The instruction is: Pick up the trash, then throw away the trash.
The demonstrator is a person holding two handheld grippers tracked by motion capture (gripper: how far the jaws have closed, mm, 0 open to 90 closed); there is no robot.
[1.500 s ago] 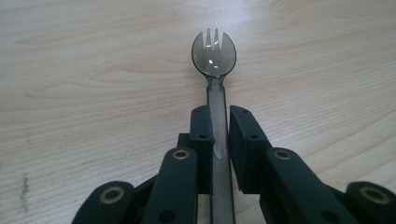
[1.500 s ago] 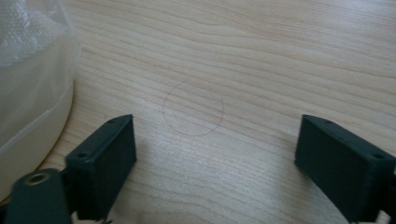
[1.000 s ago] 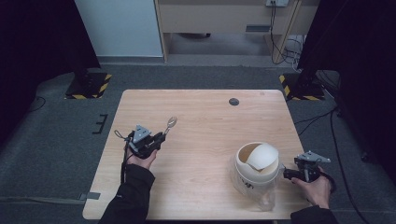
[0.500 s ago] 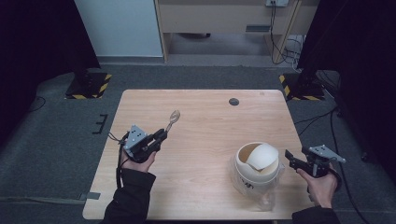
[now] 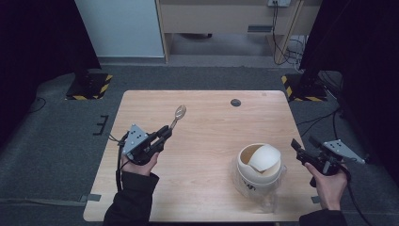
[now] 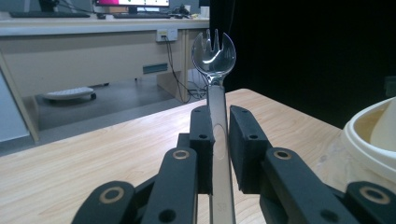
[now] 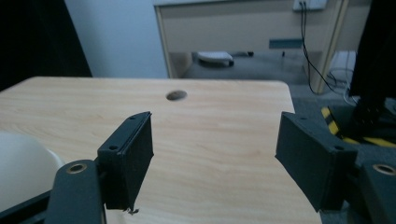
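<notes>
High view shows the left gripper (image 5: 165, 133) pinching a clear spork (image 5: 178, 114) by its handle, bowl aimed away up the table, while the cream bowl (image 5: 259, 170) sits well off toward the spread, empty right gripper (image 5: 302, 148).

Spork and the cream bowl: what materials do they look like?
Spork: looks like clear, glossy plastic; the desk behind shows through its head, with bright highlights along the handle. Bowl: seemingly a cream, matte paper or foam container with a partly peeled lid, possibly under clear film; which one is hard to tell.
</notes>
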